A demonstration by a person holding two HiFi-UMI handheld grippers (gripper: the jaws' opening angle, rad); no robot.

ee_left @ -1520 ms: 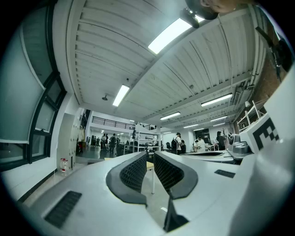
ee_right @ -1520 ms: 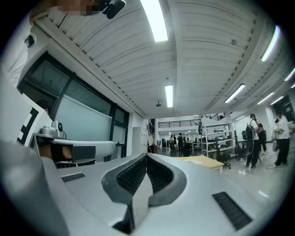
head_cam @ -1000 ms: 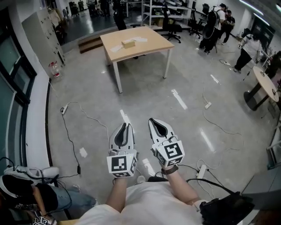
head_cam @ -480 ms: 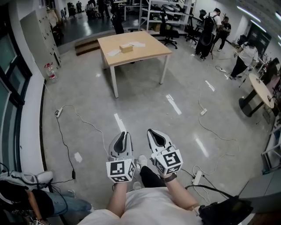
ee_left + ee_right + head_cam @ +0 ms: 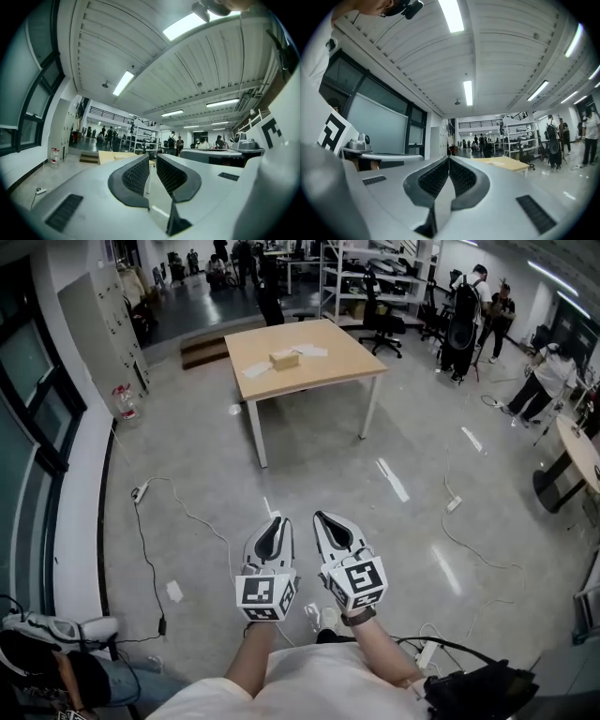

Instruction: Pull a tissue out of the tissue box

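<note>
A tan tissue box (image 5: 284,358) stands on a light wooden table (image 5: 328,367) far ahead across the grey floor, with a few white sheets beside it. Both grippers are held level in front of the person's body, side by side and far short of the table. The left gripper (image 5: 275,519) (image 5: 153,160) shows a narrow gap between its pads and holds nothing. The right gripper (image 5: 321,517) (image 5: 448,159) is shut with its pads meeting, also empty. The table (image 5: 115,157) (image 5: 506,162) shows small beyond the jaws in both gripper views.
Cables and a power strip (image 5: 141,491) trail over the floor at left, another strip (image 5: 453,504) at right. Several people (image 5: 469,310) stand by shelving at the back right. A round table (image 5: 579,448) is at the right edge, a seated person (image 5: 56,676) at lower left.
The person has walked toward the table, which now looks a little larger and lower in the head view. Both grippers kept the same pose and spacing.
</note>
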